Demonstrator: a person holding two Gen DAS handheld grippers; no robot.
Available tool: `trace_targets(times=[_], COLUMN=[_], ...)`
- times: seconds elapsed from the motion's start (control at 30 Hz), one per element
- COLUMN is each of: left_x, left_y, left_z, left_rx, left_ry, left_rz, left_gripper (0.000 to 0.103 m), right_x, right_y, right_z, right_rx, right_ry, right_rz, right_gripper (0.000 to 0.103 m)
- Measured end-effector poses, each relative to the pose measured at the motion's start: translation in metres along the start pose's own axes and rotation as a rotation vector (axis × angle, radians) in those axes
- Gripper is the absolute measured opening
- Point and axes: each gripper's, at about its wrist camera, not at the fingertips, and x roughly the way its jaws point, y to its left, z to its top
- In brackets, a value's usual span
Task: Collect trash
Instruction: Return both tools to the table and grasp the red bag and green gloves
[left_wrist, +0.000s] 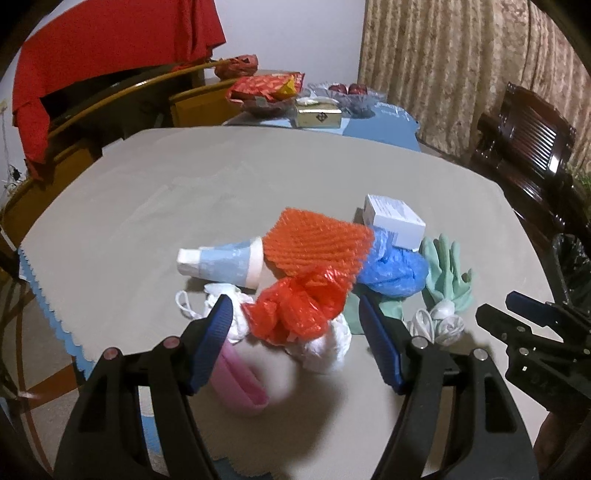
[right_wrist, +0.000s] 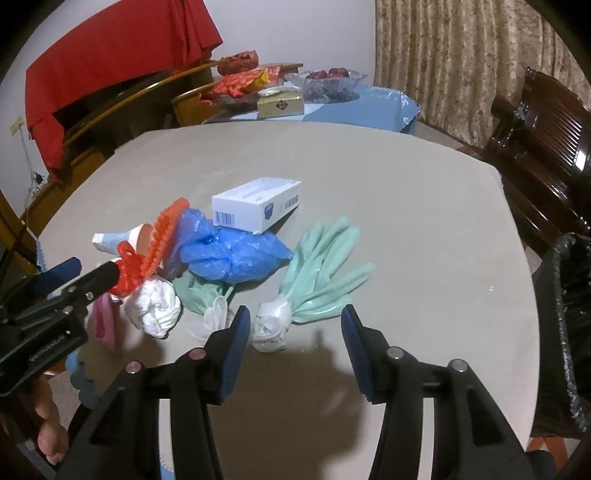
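Left gripper (left_wrist: 295, 314) hovered low over the near side of the trash heap, both blue-padded fingers (left_wrist: 218, 325) spread wide, grasping nothing. A crumpled red plastic bag (left_wrist: 299, 310) sat between the finger tips, with a knotted white plastic bag (left_wrist: 325, 347) just below it; contact with either pad could not be told. Right gripper (right_wrist: 291, 325) was likewise released and empty, held level above the grey round tabletop (right_wrist: 406, 221), tips at either side of a small white twisted wad (right_wrist: 271, 325) tied at the cuff of a mint-green rubber glove (right_wrist: 325, 273).

Heap lay at table centre. From the red bag: orange foam net sleeve (left_wrist: 317, 243) at 12 o'clock, blue-and-white paper cup on its side (left_wrist: 221, 266) at 10, crumpled blue plastic bag (left_wrist: 395, 273) at 2, white cardboard box (left_wrist: 395, 218) resting on the blue bag.

Left view alone showed a pink folded piece (left_wrist: 236, 380) under the left finger clearly, and the right gripper entering at 3 o'clock. Right view alone showed the box's barcode end, a black-lined trash bin (right_wrist: 565, 325) at 3 o'clock off the table edge, and the bare hand (right_wrist: 48, 428) under the left gripper at 8 o'clock.
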Motion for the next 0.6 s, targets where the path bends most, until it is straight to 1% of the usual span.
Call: trace_targets(times=[0.1, 0.13, 0.17, 0.2, 0.27, 0.3, 0.33, 0.37, 0.47, 0.6], left_x=[0.014, 0.016, 0.019, 0.02, 0.023, 0.024, 0.025, 0.026, 0.025, 0.017], left_y=[0.001, 0.002, 0.005, 0.007, 0.011, 0.011, 0.012, 0.012, 0.012, 0.011], left_z=[-0.004, -0.005, -0.005, -0.005, -0.005, -0.004, -0.005, -0.005, -0.005, -0.004], left_rx=[-0.003, -0.007, -0.019, -0.026, -0.041, -0.044, -0.046, -0.048, -0.049, -0.048], left_ry=[0.032, 0.04, 0.047, 0.051, 0.062, 0.065, 0.07, 0.071, 0.067, 0.045], left_rz=[0.003, 0.003, -0.002, -0.008, -0.026, -0.033, -0.046, -0.048, -0.057, -0.052], left_gripper=[0.068, 0.063, 0.056, 0.052, 0.033, 0.028, 0.018, 0.012, 0.006, 0.004], right_x=[0.007, 0.009, 0.011, 0.012, 0.015, 0.017, 0.019, 0.021, 0.025, 0.033], right_y=[0.001, 0.001, 0.001, 0.001, 0.002, 0.002, 0.002, 0.002, 0.004, 0.007], right_z=[-0.002, -0.002, -0.003, -0.003, -0.003, -0.003, -0.003, -0.003, -0.004, -0.004], right_rx=[-0.001, 0.0, 0.0, 0.0, -0.001, -0.002, -0.002, -0.001, -0.003, -0.006], right_ry=[0.008, 0.011, 0.014, 0.016, 0.02, 0.024, 0.027, 0.029, 0.034, 0.045], right_rz=[0.006, 0.008, 0.009, 0.011, 0.011, 0.011, 0.011, 0.011, 0.01, 0.004], right_gripper=[0.051, 0.051, 0.051, 0.051, 0.051, 0.051, 0.051, 0.051, 0.051, 0.051])
